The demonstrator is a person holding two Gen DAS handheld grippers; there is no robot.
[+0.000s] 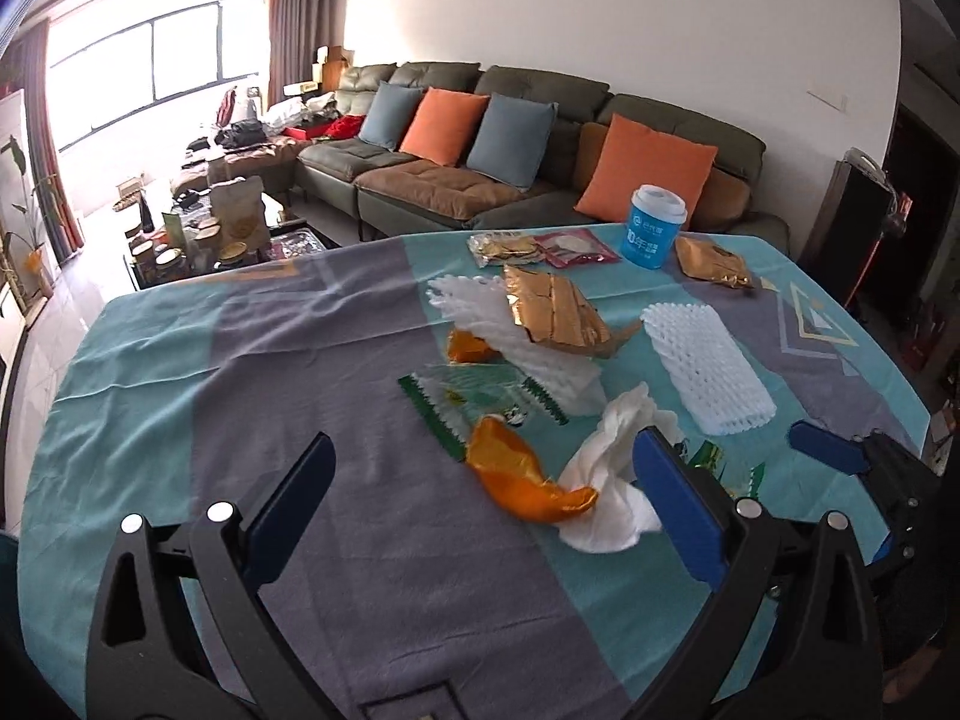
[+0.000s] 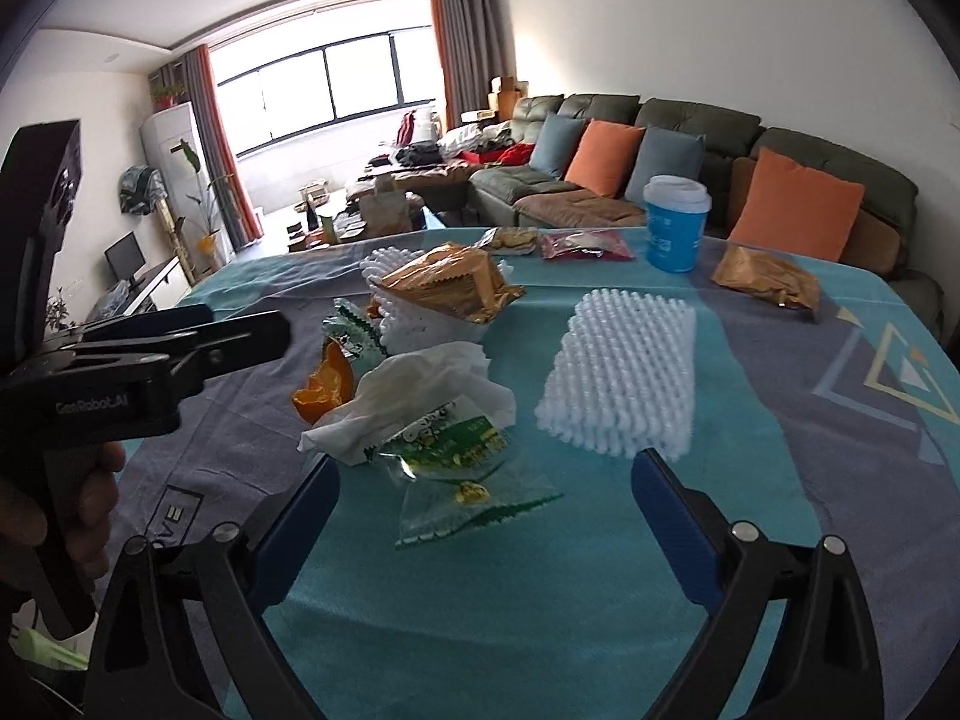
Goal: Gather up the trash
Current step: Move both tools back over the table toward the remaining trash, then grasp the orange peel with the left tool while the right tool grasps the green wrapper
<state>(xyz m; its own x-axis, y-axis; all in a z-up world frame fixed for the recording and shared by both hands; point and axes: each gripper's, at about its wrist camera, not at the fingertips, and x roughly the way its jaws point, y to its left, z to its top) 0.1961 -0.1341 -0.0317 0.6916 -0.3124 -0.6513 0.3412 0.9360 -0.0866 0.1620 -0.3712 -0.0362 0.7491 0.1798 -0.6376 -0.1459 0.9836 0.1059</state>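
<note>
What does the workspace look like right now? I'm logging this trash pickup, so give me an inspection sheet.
Surface: table under a teal and grey tablecloth.
Job's things: crumpled tissue, orange wrapper, green snack wrapper, two white foam nets, gold bags.
Clutter: blue cup, upright at the far edge, beside flat packets.
Grippers: left claw open, over the orange wrapper; right claw open, over the green wrapper; both empty.
Cables: nothing seen.
Surroundings: sofa with cushions, cluttered coffee table, bright window.
</note>
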